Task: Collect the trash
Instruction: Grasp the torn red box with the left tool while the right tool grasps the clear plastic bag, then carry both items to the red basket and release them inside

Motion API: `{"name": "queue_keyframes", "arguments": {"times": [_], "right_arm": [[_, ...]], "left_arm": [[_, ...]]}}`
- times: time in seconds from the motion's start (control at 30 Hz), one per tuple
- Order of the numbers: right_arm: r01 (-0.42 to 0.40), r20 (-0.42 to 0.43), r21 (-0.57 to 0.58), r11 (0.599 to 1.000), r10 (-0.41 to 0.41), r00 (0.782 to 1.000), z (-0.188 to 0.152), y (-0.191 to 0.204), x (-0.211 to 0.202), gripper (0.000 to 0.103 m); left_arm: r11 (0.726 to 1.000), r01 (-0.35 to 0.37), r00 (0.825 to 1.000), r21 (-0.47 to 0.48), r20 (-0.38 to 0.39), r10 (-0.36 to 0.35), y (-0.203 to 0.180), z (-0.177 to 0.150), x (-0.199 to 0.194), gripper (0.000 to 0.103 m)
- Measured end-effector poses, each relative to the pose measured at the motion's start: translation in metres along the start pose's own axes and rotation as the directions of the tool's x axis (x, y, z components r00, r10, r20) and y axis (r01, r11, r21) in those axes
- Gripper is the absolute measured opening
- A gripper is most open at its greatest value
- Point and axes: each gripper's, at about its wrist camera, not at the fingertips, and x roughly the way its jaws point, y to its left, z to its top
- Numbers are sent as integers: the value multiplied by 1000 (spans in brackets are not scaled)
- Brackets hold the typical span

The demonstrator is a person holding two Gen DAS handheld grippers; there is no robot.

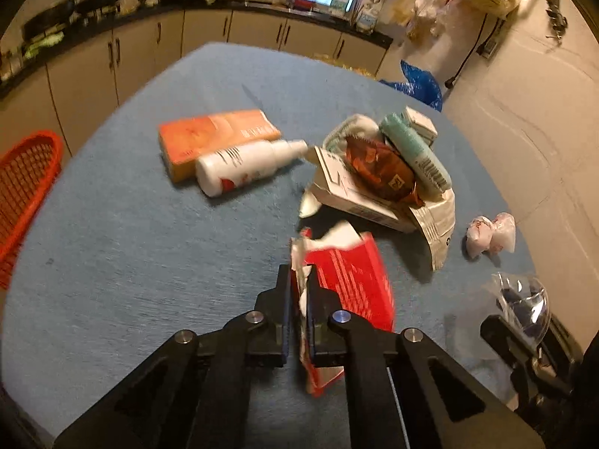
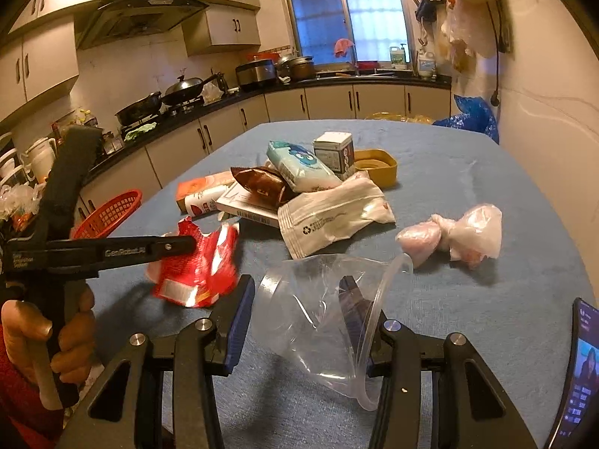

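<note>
Kitchen cabinets and a dark counter curve behind a table [image 1: 112, 232] under blue cloth, where the trash is scattered. In the left wrist view, the left gripper [image 1: 299, 292] has its jaws nearly together, pinching the torn edge of a red wrapper [image 1: 352, 280], a thin flap that is easy to lift. At about one o'clock from it sits a heap: a brown snack bag [image 1: 382, 168] and a teal pack [image 1: 415, 149] on a flat white box [image 1: 348, 191]. At eleven o'clock lie an orange box [image 1: 213, 134] and a white spray bottle [image 1: 247, 164], touching. A red basket [image 1: 26, 187] waits at nine o'clock, likely the place for collected pieces. In the right wrist view, the right gripper [image 2: 299, 318] is partly closed around a clear plastic cup [image 2: 322, 321], one finger seemingly inside the soft, crumpled wall. A knotted pink bag [image 2: 456, 235] lies at two o'clock, untouched.
</note>
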Motion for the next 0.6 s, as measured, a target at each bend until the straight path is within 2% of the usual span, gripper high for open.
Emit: {"name": "queue_keyframes", "arguments": {"times": [0.3,0.43,0.6], "right_arm": [[-13,5,-34,999,13,1000,9,17,2,51],[-30,6,-59,998,31,1000,14,27,4,51],[-94,-15,-58,994,94,996,23,37,13,51]], "left_arm": [[995,-84,987,45,142,77,7,0,-37,6],[994,-101,980,34,175,93,17,3,-50,6],[993,-116,972,4,205,113,33,5,-64,6]]}}
